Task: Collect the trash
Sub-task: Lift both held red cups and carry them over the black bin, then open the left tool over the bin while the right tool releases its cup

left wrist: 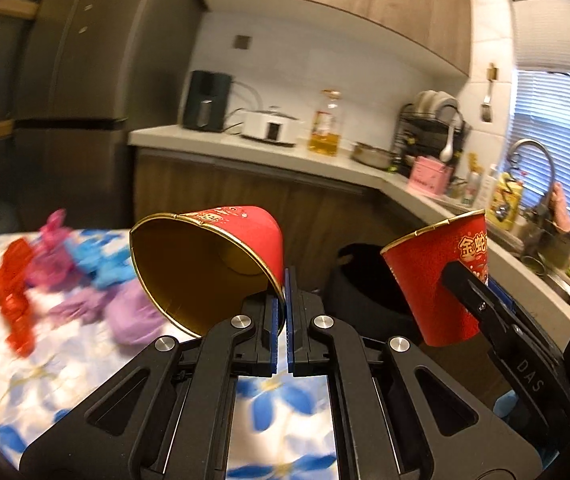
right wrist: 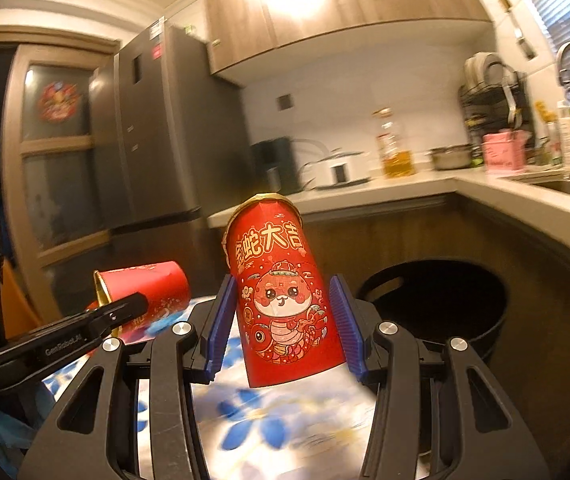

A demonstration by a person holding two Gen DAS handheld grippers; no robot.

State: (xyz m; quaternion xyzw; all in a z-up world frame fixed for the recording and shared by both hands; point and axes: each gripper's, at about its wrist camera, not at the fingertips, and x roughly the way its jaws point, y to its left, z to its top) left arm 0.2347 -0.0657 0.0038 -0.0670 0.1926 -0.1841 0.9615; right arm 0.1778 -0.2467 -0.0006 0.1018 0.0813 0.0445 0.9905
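1. Because its blue pads are pressed almost together on the wall at the rim, the left gripper (left wrist: pixel 283 312) is pinching a red paper cup (left wrist: pixel 221 252) by a single thickness of paper; the cup lies tipped, its gold-lined mouth facing about 8 o'clock in the left wrist view.
2. Half spread, the right gripper (right wrist: pixel 283 322) clamps a second red paper cup with a cartoon snake print (right wrist: pixel 285 304) across its body, one blue pad on each side, with the narrow base toward the camera and the mouth tilted away toward 12 o'clock.
3. Judged from their look, both cups are light, thin-walled and easily crushed; they appear empty. A rim pinch is likely secure but lets the cup swing, while a body clamp is steadier yet may dent the wall if squeezed harder.
4. Both cups are held in the air above the blue-flowered tablecloth (right wrist: pixel 253 412).
5. At about 3 o'clock from the right gripper stands a black round bin (right wrist: pixel 437 304), open-topped, seemingly the place for the cups.
6. Count: two red cups, two grippers, one bin.
7. At about 9 o'clock in the left wrist view lies a blurred heap of crumpled red, pink, blue and purple wrappers (left wrist: pixel 81 280) on the cloth; their number cannot be told.
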